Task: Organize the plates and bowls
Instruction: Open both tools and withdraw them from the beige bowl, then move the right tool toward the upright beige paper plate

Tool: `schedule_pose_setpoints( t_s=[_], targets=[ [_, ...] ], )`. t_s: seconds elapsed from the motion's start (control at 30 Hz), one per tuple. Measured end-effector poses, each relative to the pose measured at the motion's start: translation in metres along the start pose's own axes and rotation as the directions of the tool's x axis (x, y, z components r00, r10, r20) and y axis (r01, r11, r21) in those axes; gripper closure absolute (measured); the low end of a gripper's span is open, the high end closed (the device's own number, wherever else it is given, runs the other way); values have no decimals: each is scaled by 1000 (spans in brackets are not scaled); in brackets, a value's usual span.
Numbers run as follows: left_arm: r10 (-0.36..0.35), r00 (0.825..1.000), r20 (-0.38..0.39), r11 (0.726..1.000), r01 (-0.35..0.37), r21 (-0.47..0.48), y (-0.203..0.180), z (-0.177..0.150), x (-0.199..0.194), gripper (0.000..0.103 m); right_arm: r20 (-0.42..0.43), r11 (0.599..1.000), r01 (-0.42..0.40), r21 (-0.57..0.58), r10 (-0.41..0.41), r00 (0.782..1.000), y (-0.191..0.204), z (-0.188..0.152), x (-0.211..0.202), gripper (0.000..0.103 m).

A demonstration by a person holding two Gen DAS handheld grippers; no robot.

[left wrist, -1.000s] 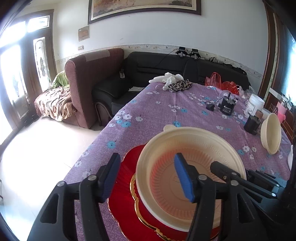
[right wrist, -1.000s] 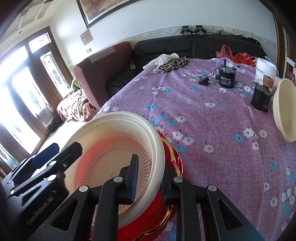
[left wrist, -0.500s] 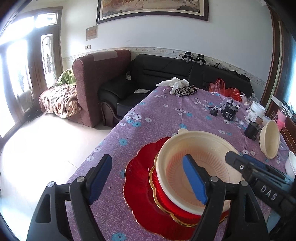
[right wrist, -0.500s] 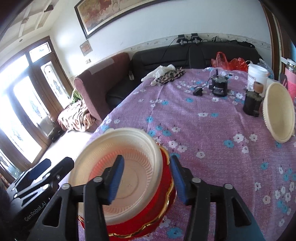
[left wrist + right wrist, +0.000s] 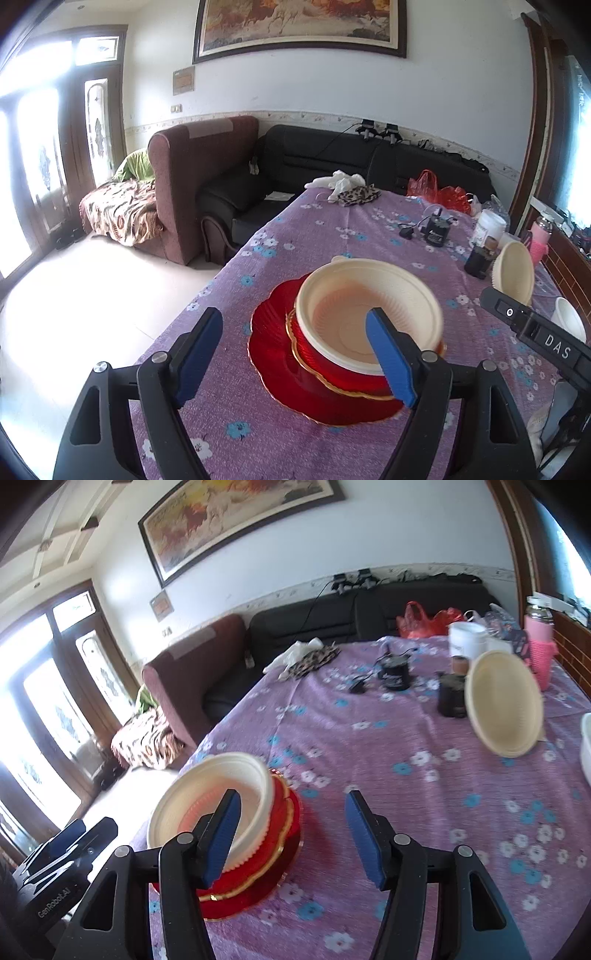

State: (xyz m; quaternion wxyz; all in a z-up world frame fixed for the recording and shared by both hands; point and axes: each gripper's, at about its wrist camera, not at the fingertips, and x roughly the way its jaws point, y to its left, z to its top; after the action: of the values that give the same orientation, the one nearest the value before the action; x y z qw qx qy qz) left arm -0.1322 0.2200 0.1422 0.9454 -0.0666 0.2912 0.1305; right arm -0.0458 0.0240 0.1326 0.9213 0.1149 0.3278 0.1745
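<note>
- Three dishes are stacked near the table's (image 5: 280, 236) left edge, at its near end: a cream bowl (image 5: 369, 314) is nested in a red bowl (image 5: 332, 373) with a gold rim, and that is seated on a flat red plate (image 5: 269, 332).
- The left gripper (image 5: 295, 354) is seen with its jaws spread wide; they have just been opening, and nothing is pinched. Its right blue pad (image 5: 388, 358) is seen in front of the cream bowl, apart from it.
- The right gripper (image 5: 291, 834) is likewise spread, its jaws having just been opening, with only tablecloth between them. The stack is seen just left of its left pad (image 5: 221, 834).
- A second cream bowl (image 5: 504, 703) is tilted on edge near the table's right edge, beside a dark jar (image 5: 450, 696) and a white container (image 5: 465, 638).
- At the far end, a leopard-print cloth (image 5: 356, 194) and red bags (image 5: 439, 190) are seen.
</note>
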Motion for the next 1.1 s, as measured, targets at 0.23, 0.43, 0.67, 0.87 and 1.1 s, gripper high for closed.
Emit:
schedule_pose_setpoints(
  t_s=[0.23,0.43,0.67,0.87,1.1],
  targets=[
    [-21,995,102,999,17,44,-22,-2,-52,17,96,999,23,21,-25,995,-18,2,-61,32],
    [-59,978,201,997,48,59,-35,-2,-94,12,175,998,70,3,-69,982,-30,4,-110,27],
    [-129,916,380,991,132,16,-31,-1,-151,0,266,978,205,-25,-191,945,-61,16,-168,19],
    [-211,881,424,970,243,-21,-31,-2,-161,0,310,938,343,54,-342,887,-123,26,-211,14],
    [-268,907,325,961,273,32,-62,-7,-122,0,260,880,451,150,-475,840,-194,25,-224,14]
  ],
)
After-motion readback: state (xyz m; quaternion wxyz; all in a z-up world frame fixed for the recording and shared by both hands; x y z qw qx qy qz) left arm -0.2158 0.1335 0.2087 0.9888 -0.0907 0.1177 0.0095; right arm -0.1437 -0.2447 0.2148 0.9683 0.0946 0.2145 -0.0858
